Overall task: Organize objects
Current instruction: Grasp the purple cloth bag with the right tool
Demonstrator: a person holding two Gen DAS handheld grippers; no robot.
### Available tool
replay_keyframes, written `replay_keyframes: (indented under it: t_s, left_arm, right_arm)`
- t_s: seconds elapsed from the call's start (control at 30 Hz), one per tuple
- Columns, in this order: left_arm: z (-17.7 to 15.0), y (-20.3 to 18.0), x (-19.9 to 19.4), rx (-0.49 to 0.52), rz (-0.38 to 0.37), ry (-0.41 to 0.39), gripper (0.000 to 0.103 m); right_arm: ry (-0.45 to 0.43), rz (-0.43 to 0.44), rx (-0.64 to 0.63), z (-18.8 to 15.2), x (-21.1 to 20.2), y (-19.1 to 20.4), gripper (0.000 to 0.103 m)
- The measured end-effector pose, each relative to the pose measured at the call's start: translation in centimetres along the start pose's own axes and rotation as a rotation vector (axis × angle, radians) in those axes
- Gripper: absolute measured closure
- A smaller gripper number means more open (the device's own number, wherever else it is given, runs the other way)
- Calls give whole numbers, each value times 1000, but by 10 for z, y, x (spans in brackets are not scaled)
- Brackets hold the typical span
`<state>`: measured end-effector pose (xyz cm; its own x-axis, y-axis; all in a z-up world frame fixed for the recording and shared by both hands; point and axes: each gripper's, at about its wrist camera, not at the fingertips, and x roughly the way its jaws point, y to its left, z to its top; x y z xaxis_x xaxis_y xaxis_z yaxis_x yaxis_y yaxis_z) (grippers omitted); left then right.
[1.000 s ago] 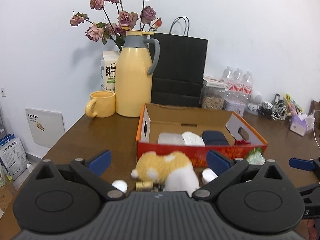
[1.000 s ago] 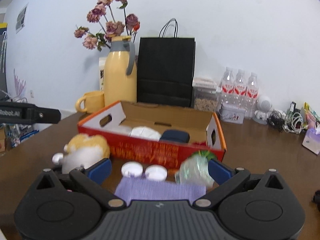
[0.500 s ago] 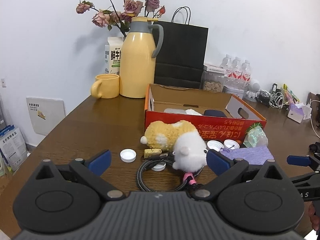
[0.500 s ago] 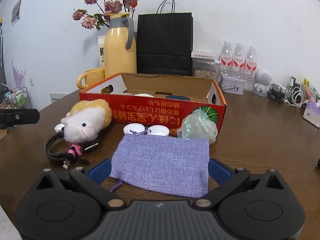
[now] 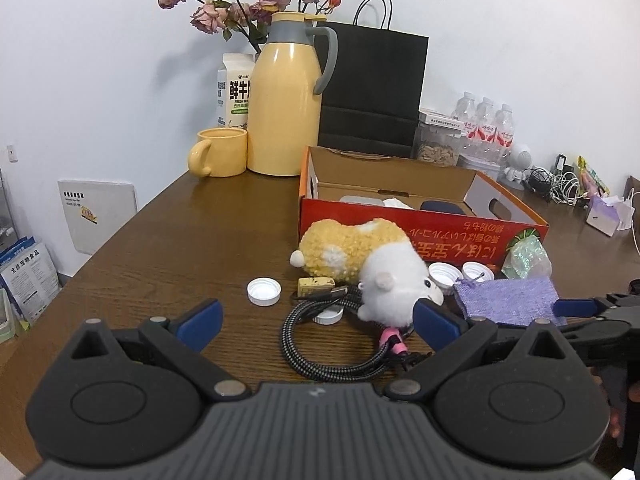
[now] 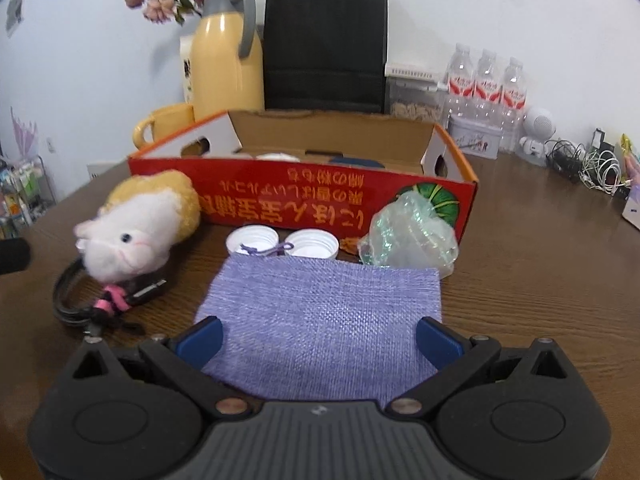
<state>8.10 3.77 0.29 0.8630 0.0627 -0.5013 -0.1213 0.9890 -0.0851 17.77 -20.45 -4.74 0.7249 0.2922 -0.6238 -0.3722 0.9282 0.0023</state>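
Note:
A red cardboard box stands open on the wooden table, with a few items inside. In front of it lie a yellow-and-white plush toy, a coiled black cable, white bottle caps, a shiny green pouch and a purple cloth bag. My left gripper is open above the cable and the plush. My right gripper is open with the purple bag's near edge between its fingers.
A yellow thermos jug, a yellow mug, a milk carton, dried roses and a black paper bag stand behind the box. Water bottles, a jar, a tin and tangled cables line the back right.
Both grippers have pulled back and lowered toward the table. The cable and caps came into the left view, and the purple bag now fills the space between the right fingers.

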Motion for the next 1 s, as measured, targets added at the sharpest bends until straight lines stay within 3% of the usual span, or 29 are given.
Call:
replay_keyframes:
  t_s: [0.6, 0.87, 1.0]
  left_arm:
    - [-7, 2, 2, -16, 5, 31, 0]
    - [-9, 6, 4, -30, 15, 42, 0]
    - [-10, 5, 6, -27, 13, 47, 0]
  right_arm:
    - [14, 21, 19, -5, 15, -2, 2]
    - [-18, 44, 22, -12, 0, -2, 31]
    - [-39, 46, 33, -15, -7, -5, 65]
